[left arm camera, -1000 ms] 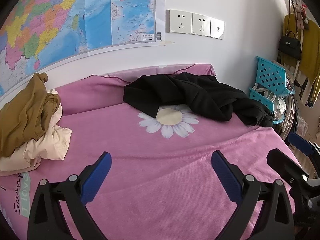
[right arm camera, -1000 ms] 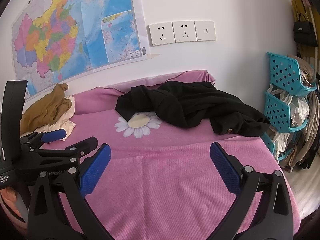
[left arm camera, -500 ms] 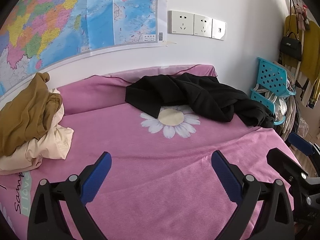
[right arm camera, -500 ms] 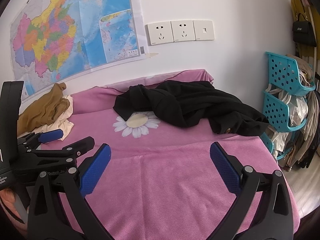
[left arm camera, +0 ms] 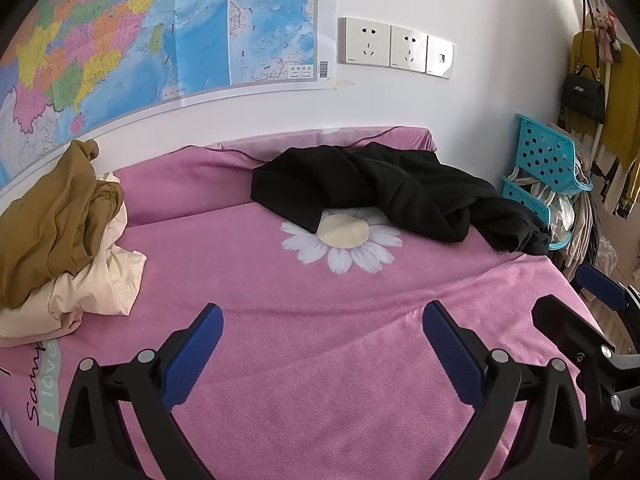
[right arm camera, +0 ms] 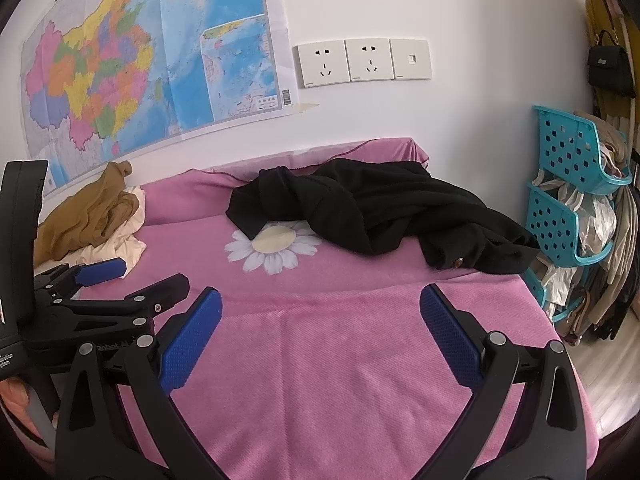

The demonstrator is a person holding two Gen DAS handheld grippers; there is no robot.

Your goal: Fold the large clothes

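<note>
your left gripper is spread wide and empty, low over the bare pink bedspread. your right gripper is the same: jaws apart, nothing between them, just beside the left one.

ahead of both, well apart from the pads, the black garment lies crumpled near the far right of the bed, one edge over the printed daisy. a brass-looking button shows at its right end. it looks like thick, soft, limp fabric, likely heavier than a shirt; expect it to sag and drag when lifted, not slip. i'd take it at two separated points along an edge, such as the flat corner by the daisy and the bunched right end, then shake it open.

at the far left, a brown garment sits on a cream one, both crumpled.

legible writing: "i love" and part of "sam…" on the bedspread's left edge in the left view; "robot ai" on the left gripper's body in the right view. the wall map's text is too small to read.
</note>
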